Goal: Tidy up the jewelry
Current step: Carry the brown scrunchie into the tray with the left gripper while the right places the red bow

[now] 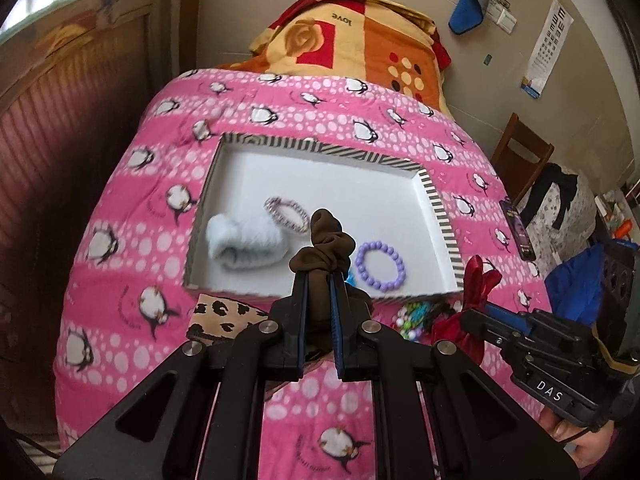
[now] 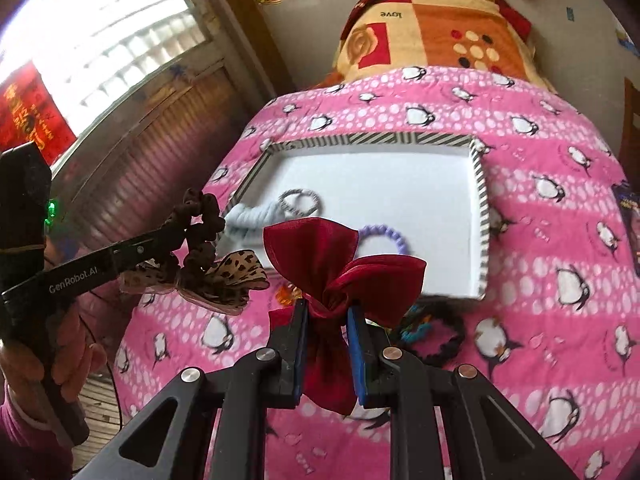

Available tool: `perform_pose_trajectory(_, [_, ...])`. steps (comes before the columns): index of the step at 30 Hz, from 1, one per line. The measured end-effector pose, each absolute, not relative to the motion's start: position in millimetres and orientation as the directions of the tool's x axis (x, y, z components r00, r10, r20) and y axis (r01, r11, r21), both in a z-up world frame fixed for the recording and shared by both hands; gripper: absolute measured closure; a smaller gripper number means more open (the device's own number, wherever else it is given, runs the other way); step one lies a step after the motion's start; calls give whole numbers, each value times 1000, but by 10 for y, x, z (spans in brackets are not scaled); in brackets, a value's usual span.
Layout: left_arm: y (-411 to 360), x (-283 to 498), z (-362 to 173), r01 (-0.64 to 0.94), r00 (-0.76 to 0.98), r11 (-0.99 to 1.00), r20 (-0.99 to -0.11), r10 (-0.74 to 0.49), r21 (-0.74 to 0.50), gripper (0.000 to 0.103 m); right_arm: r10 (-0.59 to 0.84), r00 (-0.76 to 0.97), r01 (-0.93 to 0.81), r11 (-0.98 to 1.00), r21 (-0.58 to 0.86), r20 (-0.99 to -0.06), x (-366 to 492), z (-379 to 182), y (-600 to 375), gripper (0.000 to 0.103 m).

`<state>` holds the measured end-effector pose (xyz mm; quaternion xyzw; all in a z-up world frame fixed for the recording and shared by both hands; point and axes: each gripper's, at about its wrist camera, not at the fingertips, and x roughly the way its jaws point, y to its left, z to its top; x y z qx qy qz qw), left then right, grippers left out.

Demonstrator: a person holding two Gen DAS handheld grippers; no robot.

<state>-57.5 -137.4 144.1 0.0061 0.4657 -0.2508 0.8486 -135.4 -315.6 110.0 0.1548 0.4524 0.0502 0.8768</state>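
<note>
My left gripper (image 1: 319, 276) is shut on a brown scrunchie (image 1: 325, 246), held above the near edge of the striped box (image 1: 438, 208); it also shows in the right wrist view (image 2: 200, 220). My right gripper (image 2: 328, 308) is shut on a dark red bow (image 2: 340, 264), held in front of the box (image 2: 482, 216); the bow also shows at the right of the left wrist view (image 1: 476, 284). Inside the box lie a fluffy white band (image 1: 248, 240), a sparkly bracelet (image 1: 286, 214) and a purple bead bracelet (image 1: 380, 266).
A leopard-print bow (image 1: 224, 316) (image 2: 228, 276) and a heap of coloured hair ties (image 1: 416, 314) (image 2: 432, 336) lie on the pink penguin quilt (image 1: 132, 248) before the box. A folded orange blanket (image 1: 360, 44) lies beyond. A wooden chair (image 1: 520, 160) stands at right.
</note>
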Motion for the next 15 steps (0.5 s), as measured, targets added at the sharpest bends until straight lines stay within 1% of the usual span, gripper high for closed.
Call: perform_pose_trajectory(15, [-1939, -79, 1268, 434, 448, 887, -818, -361, -154, 94, 182, 546, 85, 959, 270, -817, -819, 937, -3560, 86])
